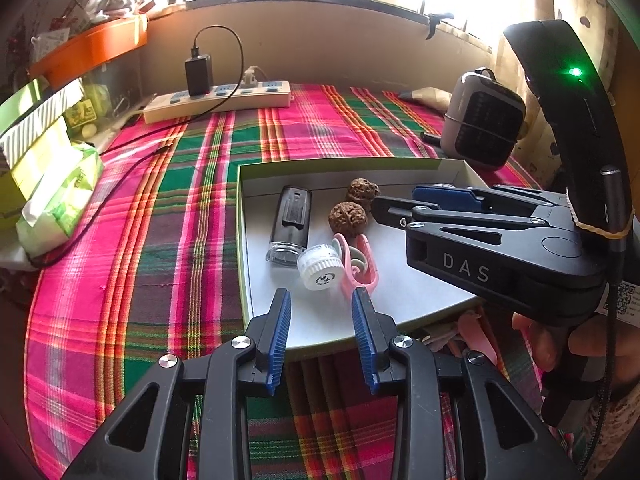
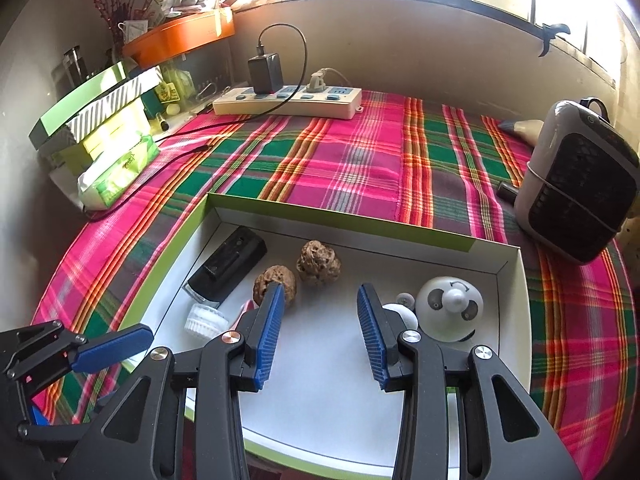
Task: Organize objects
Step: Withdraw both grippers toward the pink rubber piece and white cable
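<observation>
1. Right gripper (image 2: 320, 296): jaws apart with nothing between them, hanging over the bare white floor of the tray (image 2: 340, 232). Its blue ribbed pads (image 2: 270, 332) face each other across open space.

2. Left gripper (image 1: 320, 300): jaws parted and opening a little further, nothing between them. It hangs over the near edge of the tray, just short of the white ribbed cap (image 1: 320, 268) and the pink clip (image 1: 362, 268).

3. Location of task items: all lie inside the shallow green-edged tray on the plaid cloth (image 2: 352, 160). Two walnuts (image 2: 298, 272) sit near the middle, touching or nearly so. A black lighter-like case (image 2: 228, 268) lies at the left. A white panda-faced toy (image 2: 448, 308) sits by the right wall.

4. Handling, judged:
   - Walnuts: light, hard, rough-shelled; likely to roll. Best taken across the widest part.
   - Black case: stiff and probably glossy, so it may slip; grip across the flat long sides.
   - Panda toy: rounded and smooth, likely to squirt out of the pads; hold low on the body.
   - Pink clip: thin plastic that may flex; take by its straight arm.

5. Appearance: walnuts brown and deeply wrinkled; case black with a clear end; cap white and toothed; toy white with grey eye patches.

6. Surroundings: a power strip (image 2: 288, 100) at the back and a small grey heater (image 2: 576, 184) at the right, both well apart from the tray.
</observation>
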The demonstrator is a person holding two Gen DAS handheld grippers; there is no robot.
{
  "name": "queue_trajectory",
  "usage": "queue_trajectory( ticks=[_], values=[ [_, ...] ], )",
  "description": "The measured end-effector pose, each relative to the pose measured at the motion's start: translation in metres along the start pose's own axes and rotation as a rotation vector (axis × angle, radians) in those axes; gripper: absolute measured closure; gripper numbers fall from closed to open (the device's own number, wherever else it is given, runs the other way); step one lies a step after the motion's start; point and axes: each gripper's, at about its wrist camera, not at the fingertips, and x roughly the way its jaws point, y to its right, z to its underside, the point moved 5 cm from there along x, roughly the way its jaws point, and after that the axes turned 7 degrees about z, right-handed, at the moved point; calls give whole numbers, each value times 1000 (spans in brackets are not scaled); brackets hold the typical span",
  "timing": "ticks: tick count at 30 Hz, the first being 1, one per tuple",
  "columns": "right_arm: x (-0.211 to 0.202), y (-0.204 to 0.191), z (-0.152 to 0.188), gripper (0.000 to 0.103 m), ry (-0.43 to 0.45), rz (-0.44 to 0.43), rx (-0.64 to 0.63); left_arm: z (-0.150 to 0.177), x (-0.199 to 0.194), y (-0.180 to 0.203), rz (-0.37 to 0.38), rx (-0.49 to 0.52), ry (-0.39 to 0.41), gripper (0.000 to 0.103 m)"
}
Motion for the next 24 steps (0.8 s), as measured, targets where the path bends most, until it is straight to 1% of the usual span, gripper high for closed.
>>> queue_trajectory(
  ticks=[12, 20, 24],
  values=[
    [-32, 8, 20, 63, 47, 7, 43, 7, -17, 2, 6, -12, 36, 73],
    [-55, 15, 43, 63, 73, 23, 64, 15, -27, 10, 3, 5, 57, 72],
    [-64, 14, 55, 63, 83, 24, 60, 20, -33, 14, 17, 8, 66, 72]
  ],
)
